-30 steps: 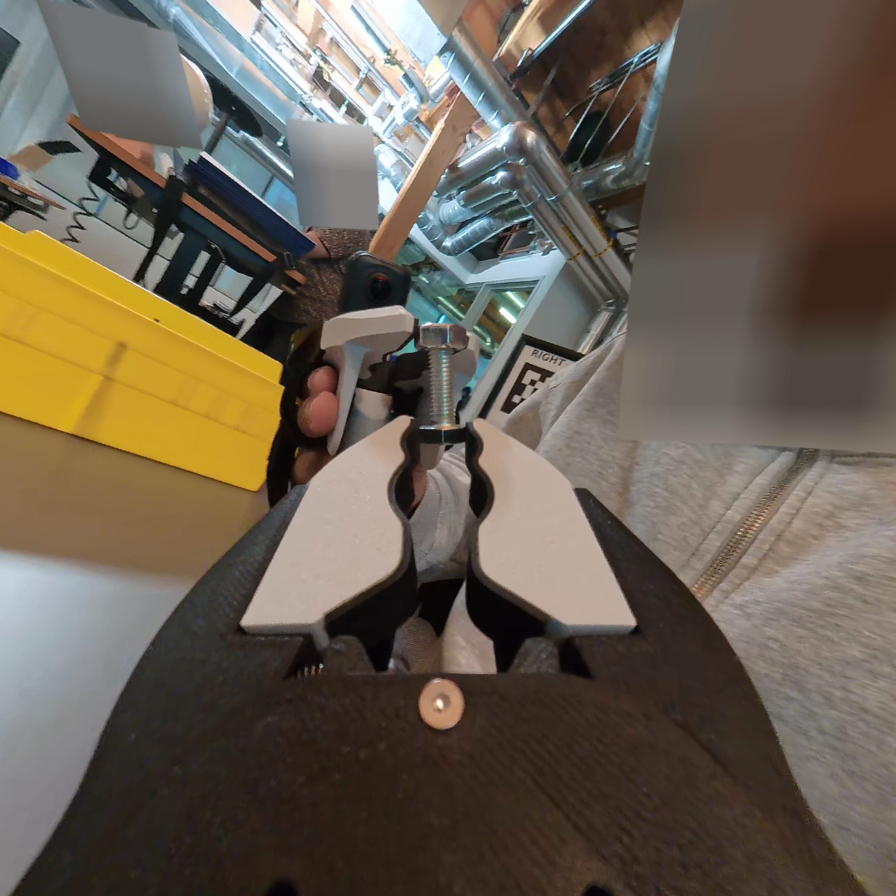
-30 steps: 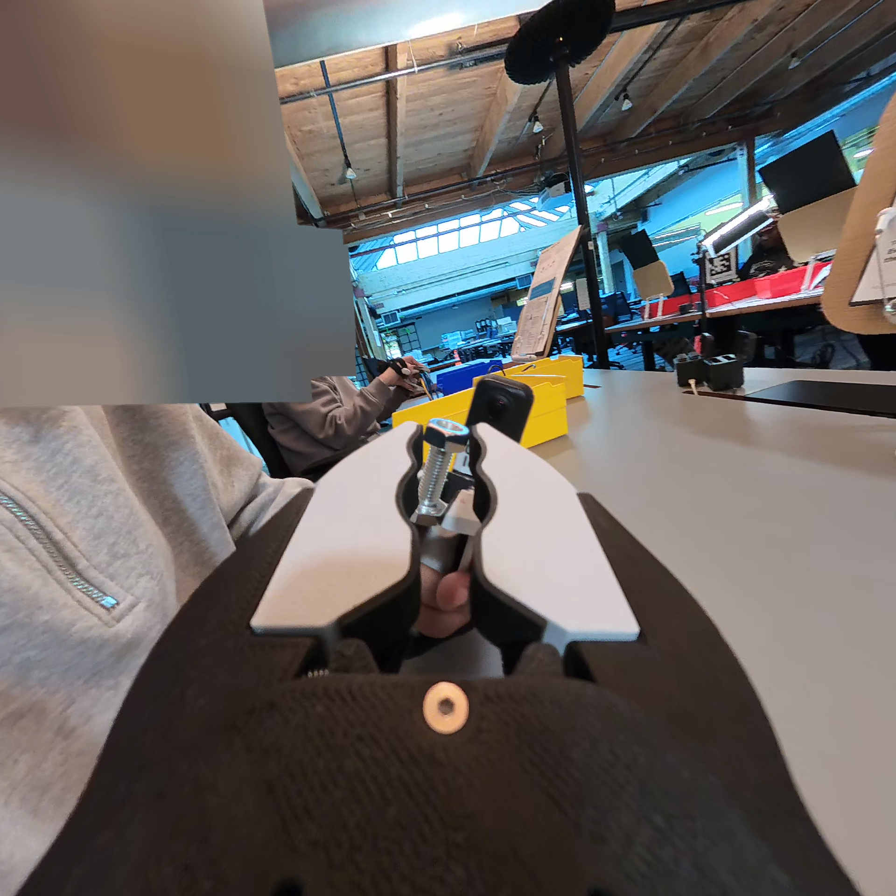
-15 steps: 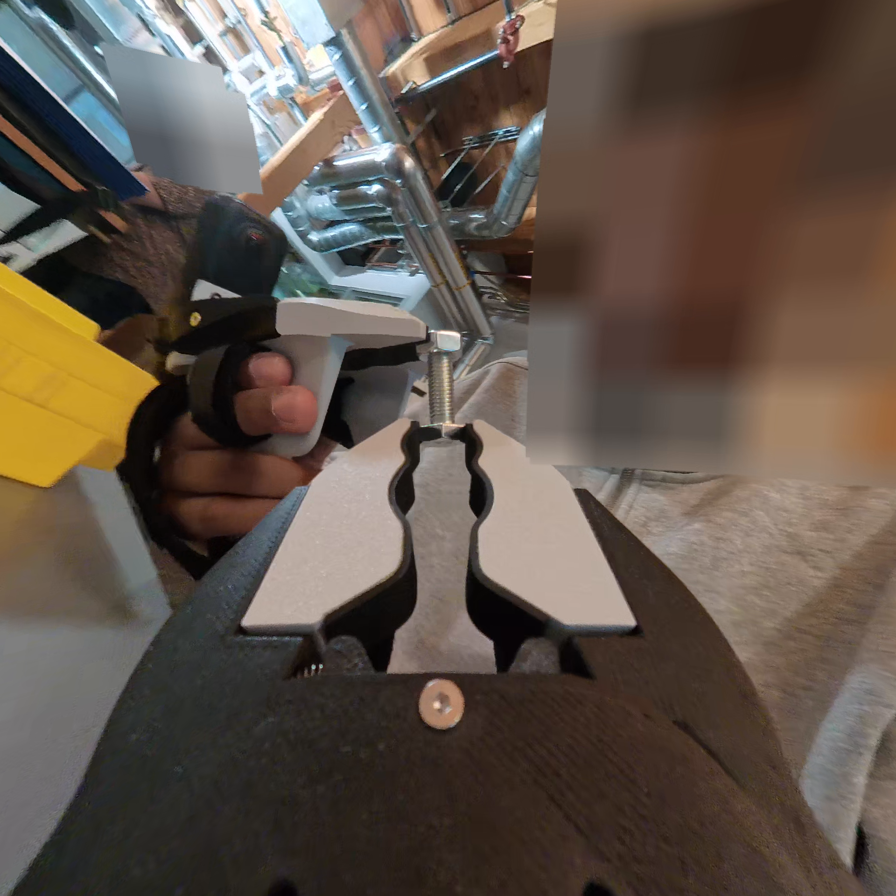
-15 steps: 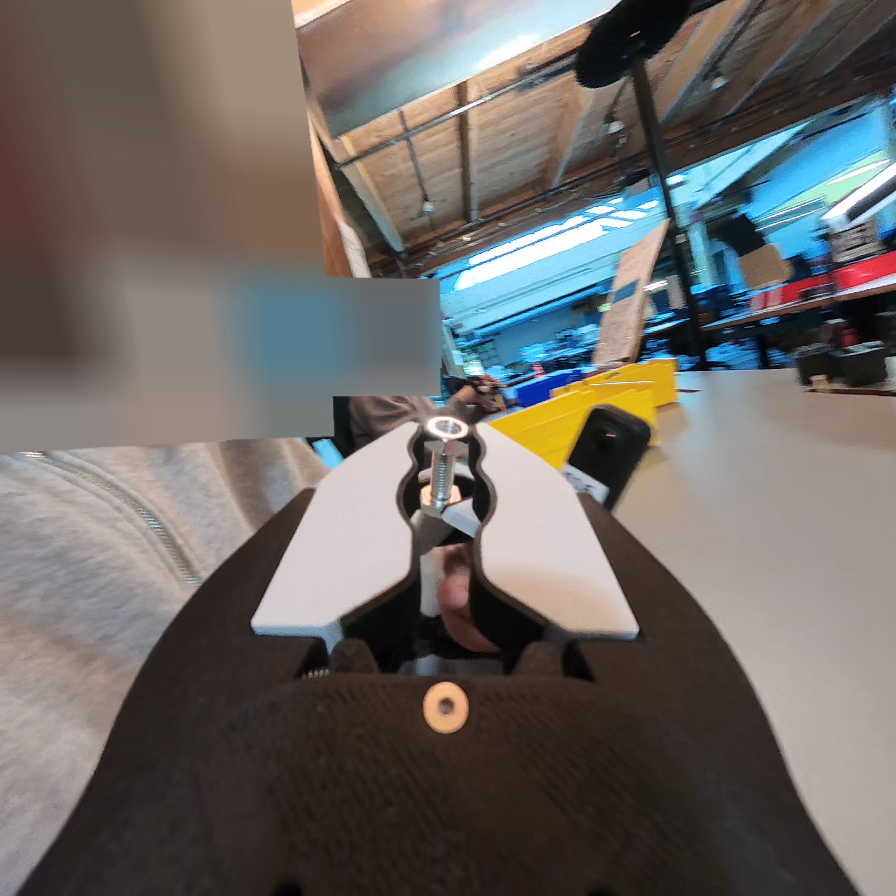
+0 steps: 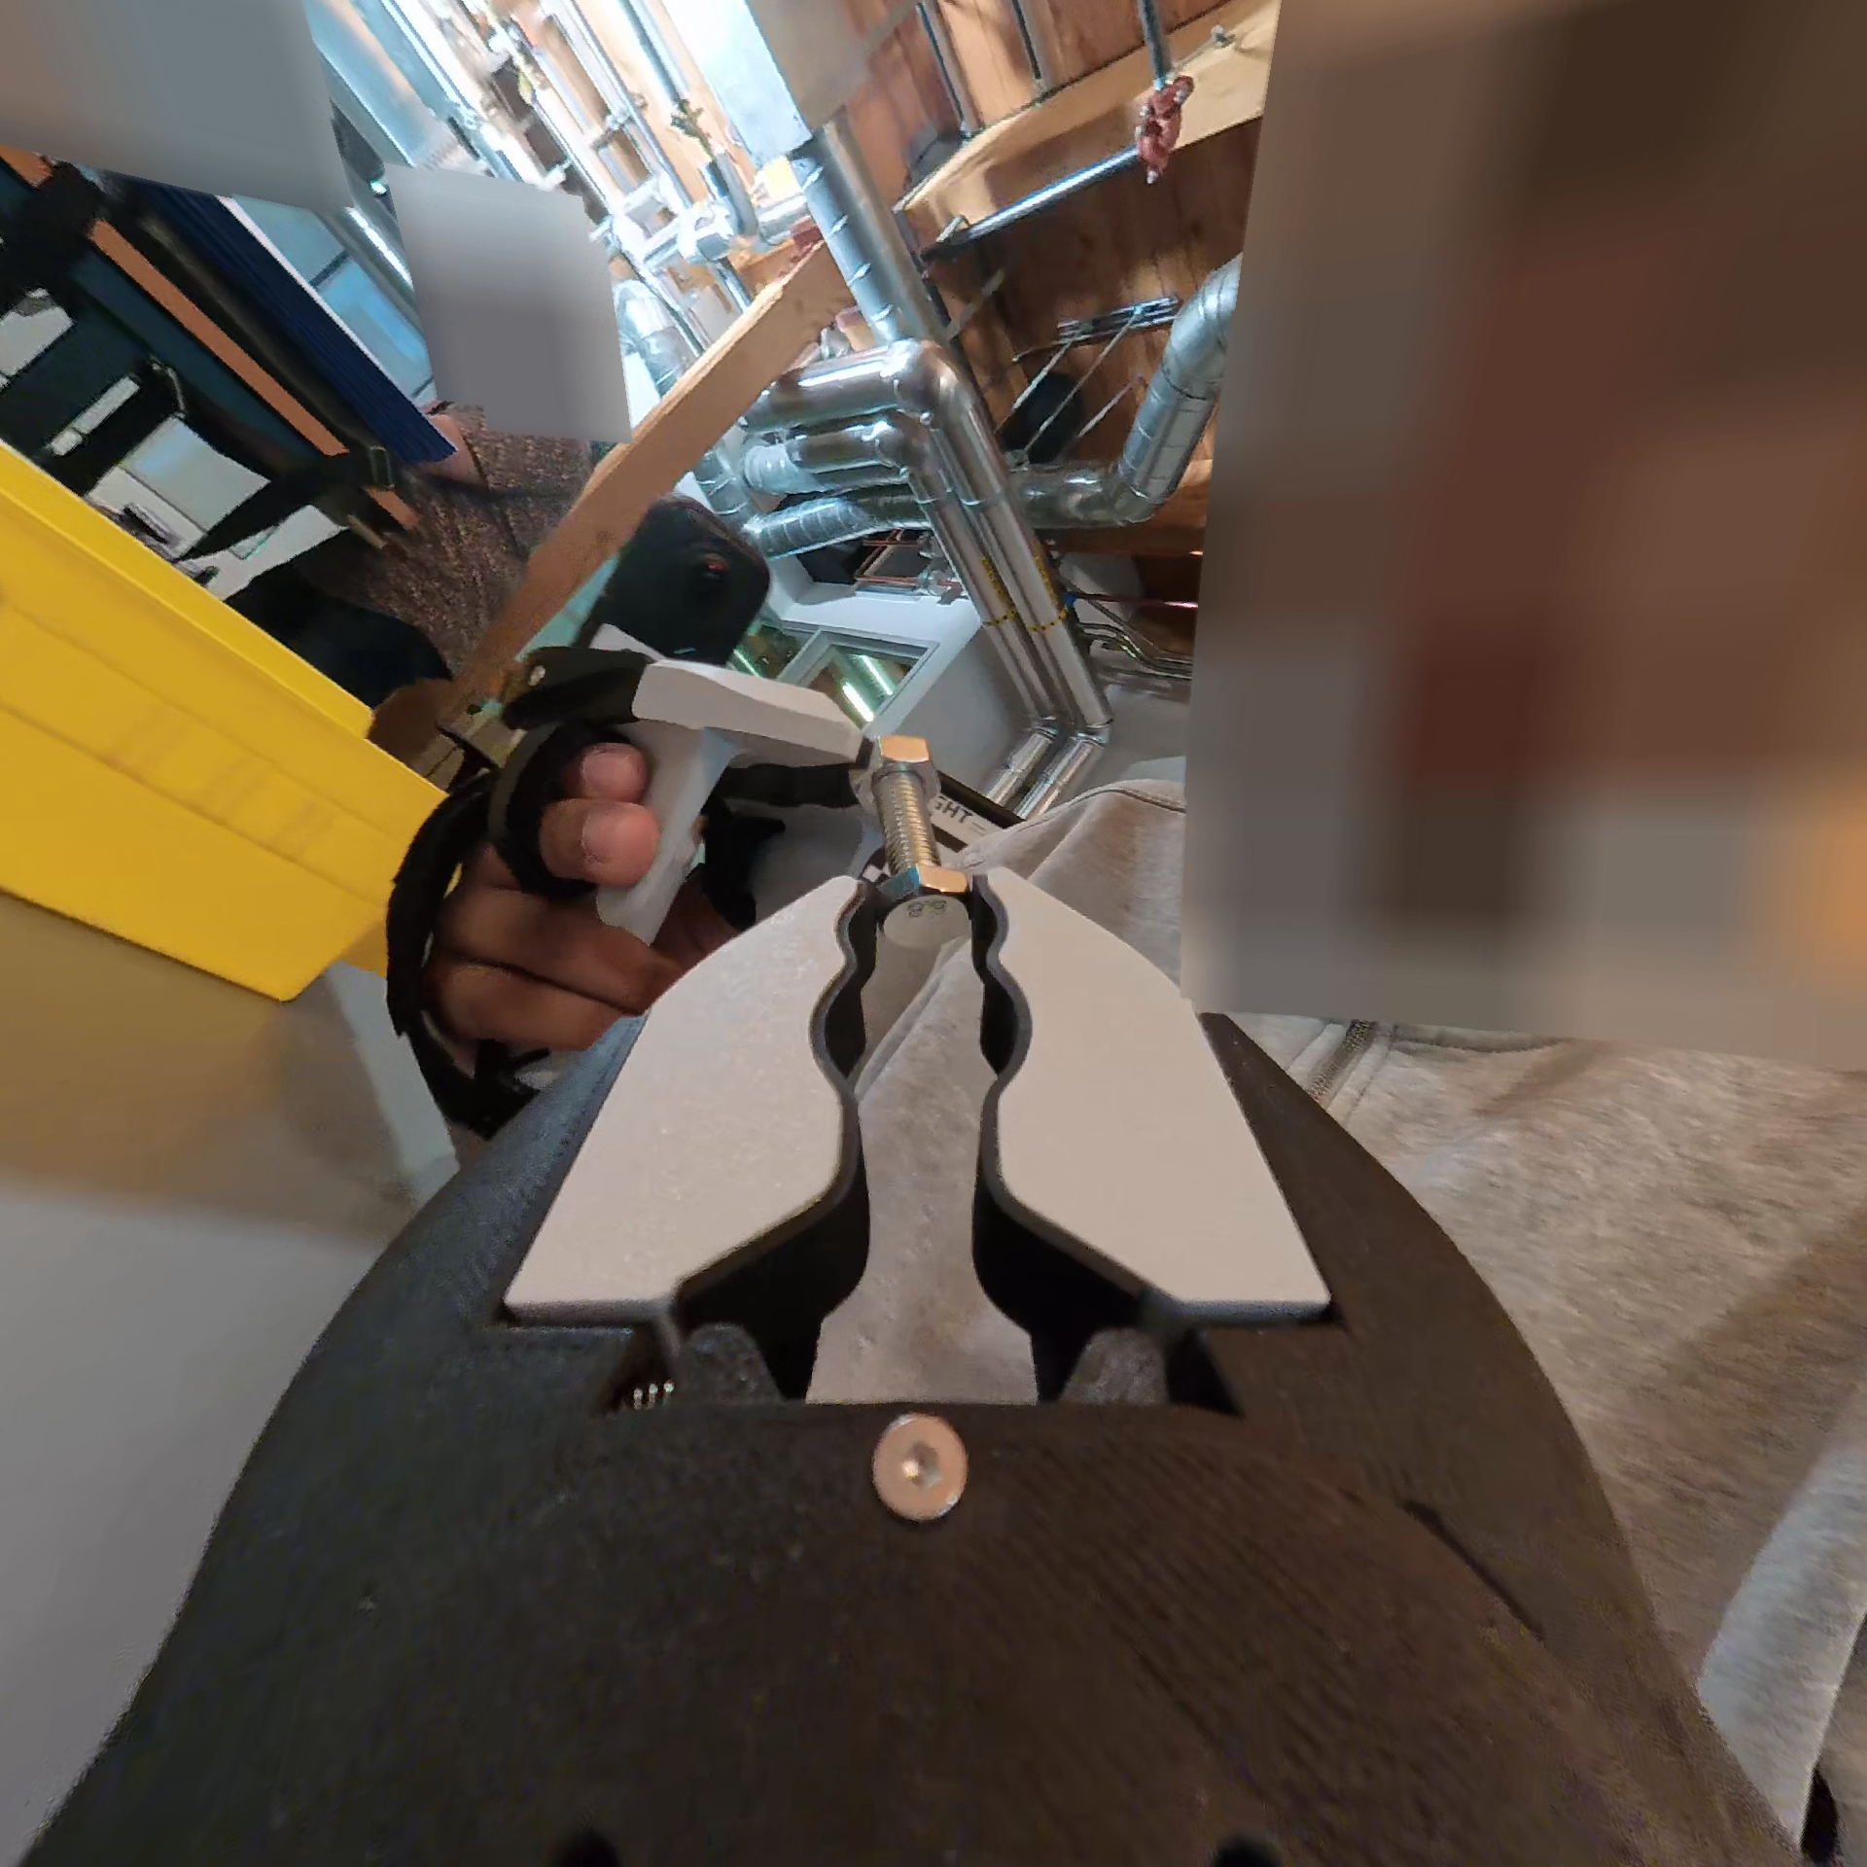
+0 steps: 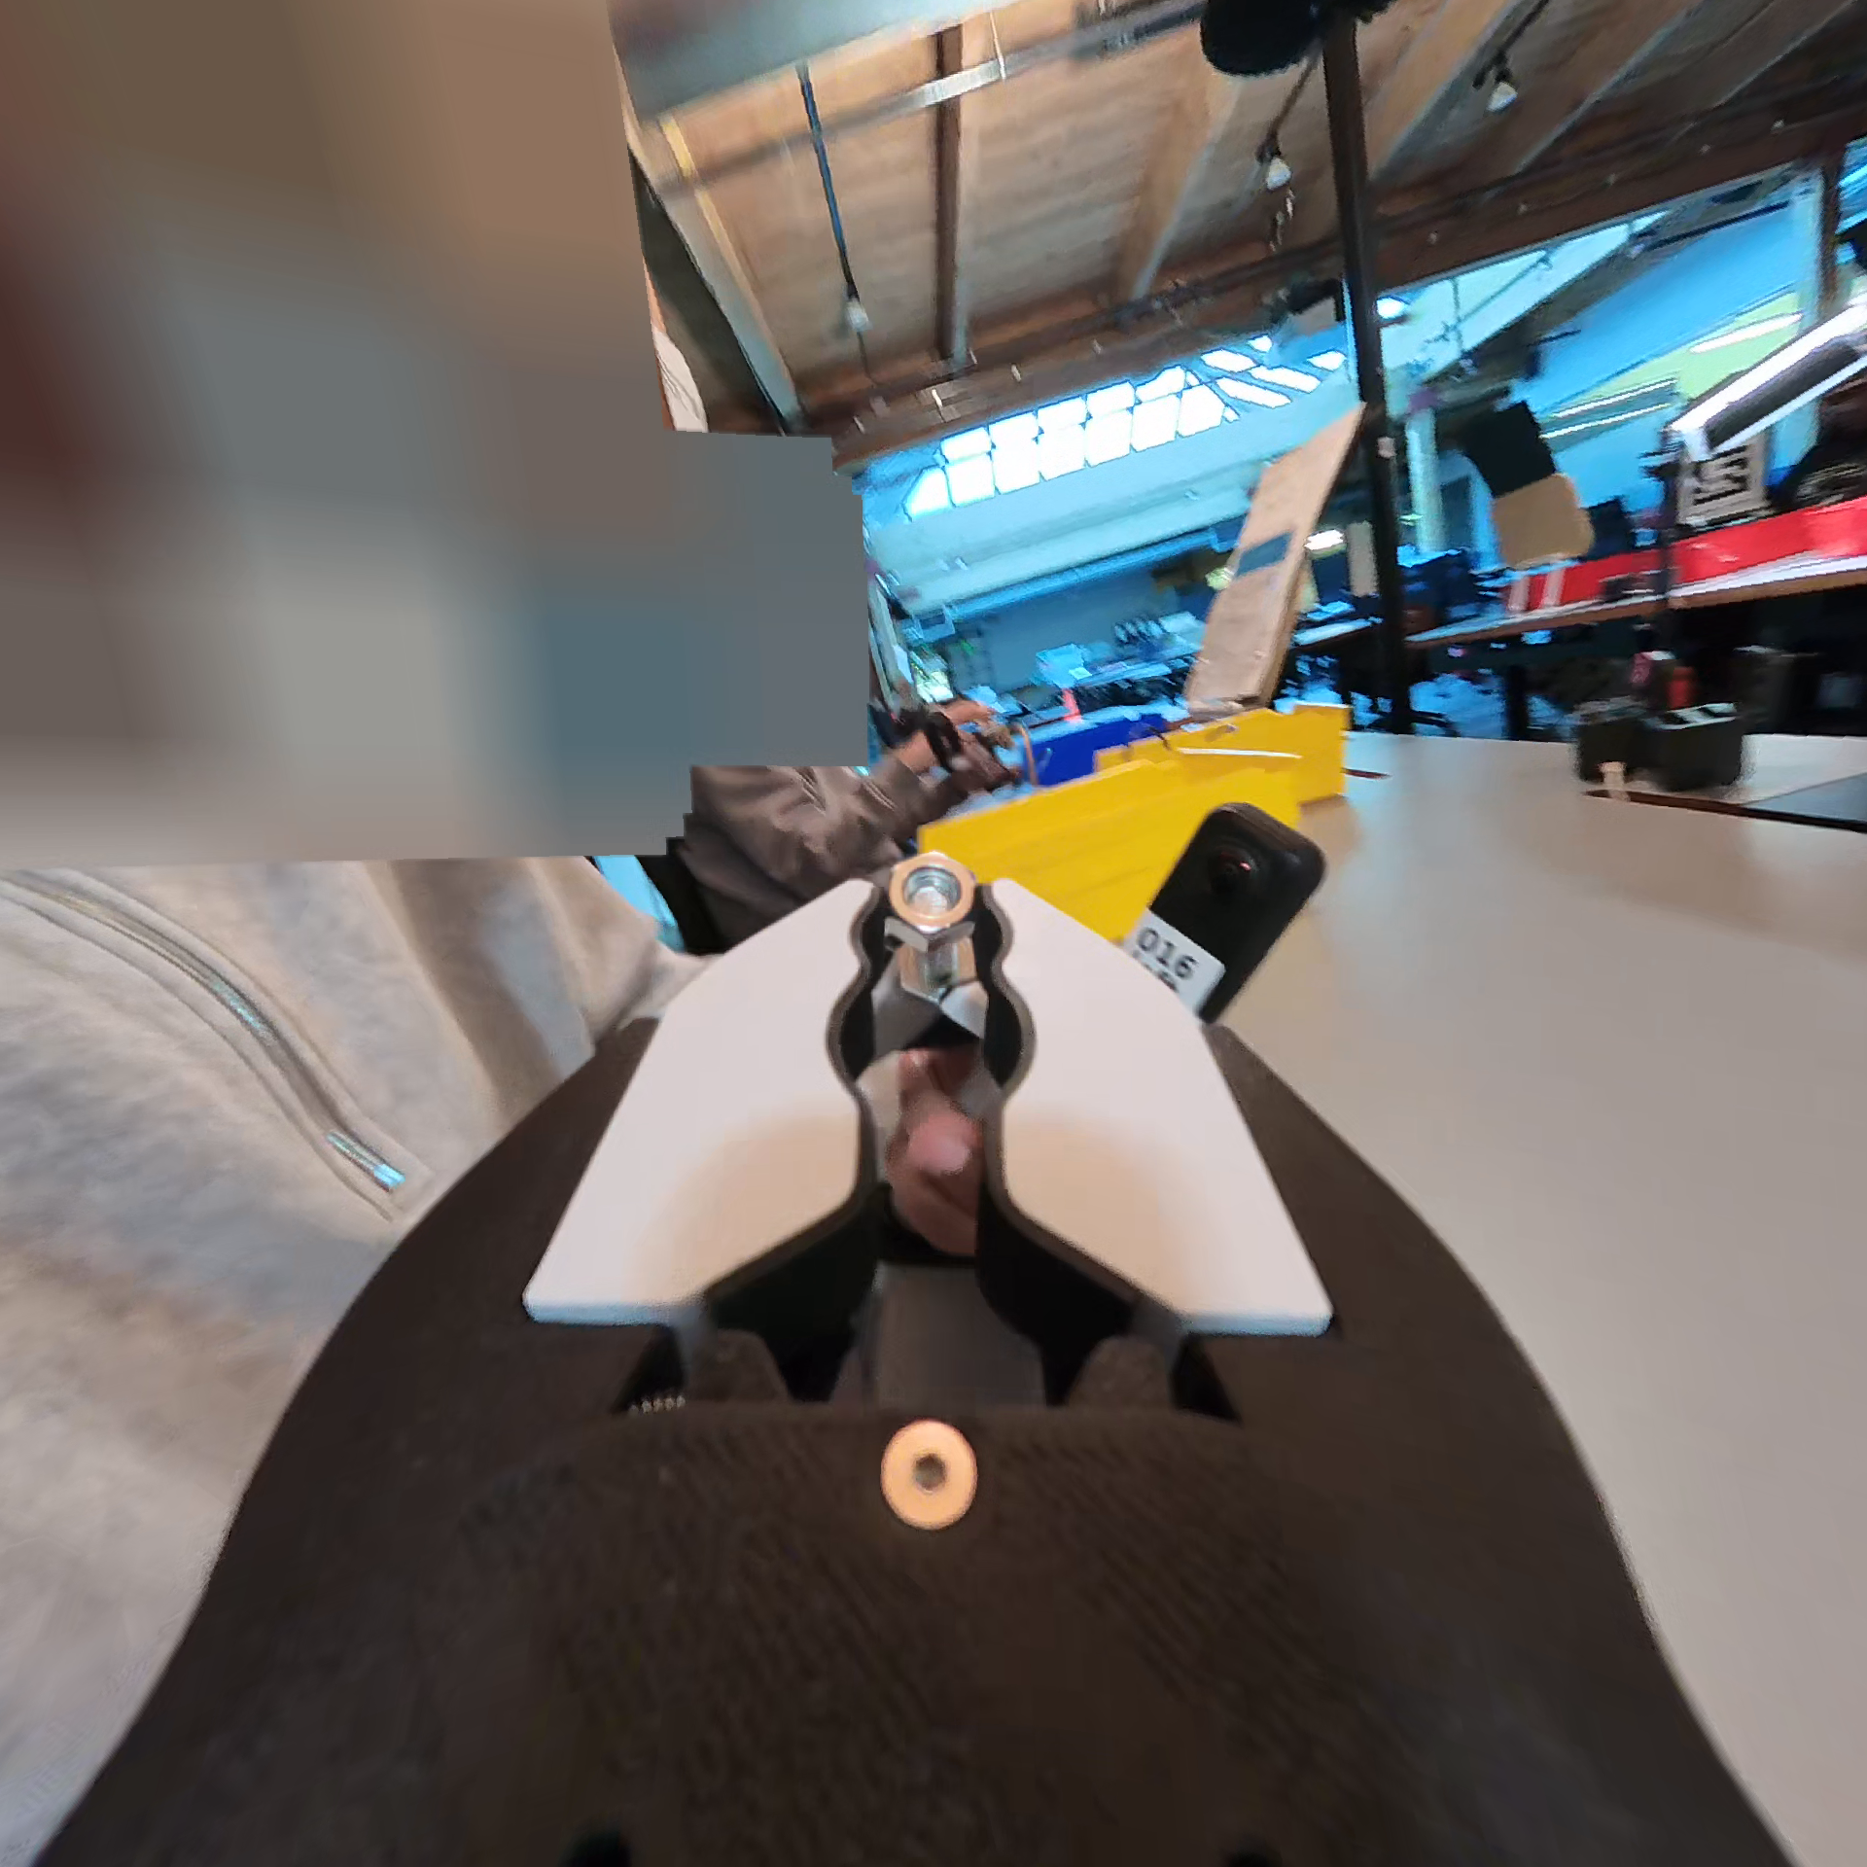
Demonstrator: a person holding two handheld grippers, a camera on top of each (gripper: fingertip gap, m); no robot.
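Observation:
My left gripper (image 5: pixel 914 899) is shut on the hex head of a steel bolt (image 5: pixel 902 813), whose flat face points at the camera. The threaded shaft runs up and away to a hex nut (image 5: pixel 904 753) pinched by the right gripper's white fingers (image 5: pixel 748 707), which a hand holds. In the right wrist view my right gripper (image 6: pixel 929 894) is shut on that nut (image 6: pixel 929 894), seen end-on with its hole showing. The bolt (image 6: pixel 921 960) recedes below it towards the left gripper's fingers (image 6: pixel 955 1000) and black camera (image 6: pixel 1243 889). Both are held in the air near a person's grey hoodie (image 5: pixel 1515 1212).
A grey table (image 6: pixel 1515 1010) lies beside the grippers. Yellow bins (image 5: pixel 152 758) stand on it and also show in the right wrist view (image 6: pixel 1111 839). Small black boxes (image 6: pixel 1667 748) sit far back on the table. Another person (image 6: pixel 798 839) sits behind the bins.
Both grippers have swung and tilted while keeping their grip. The bolt, upright a second ago, now leans with its head's face towards the left camera and is seen end-on from the right.

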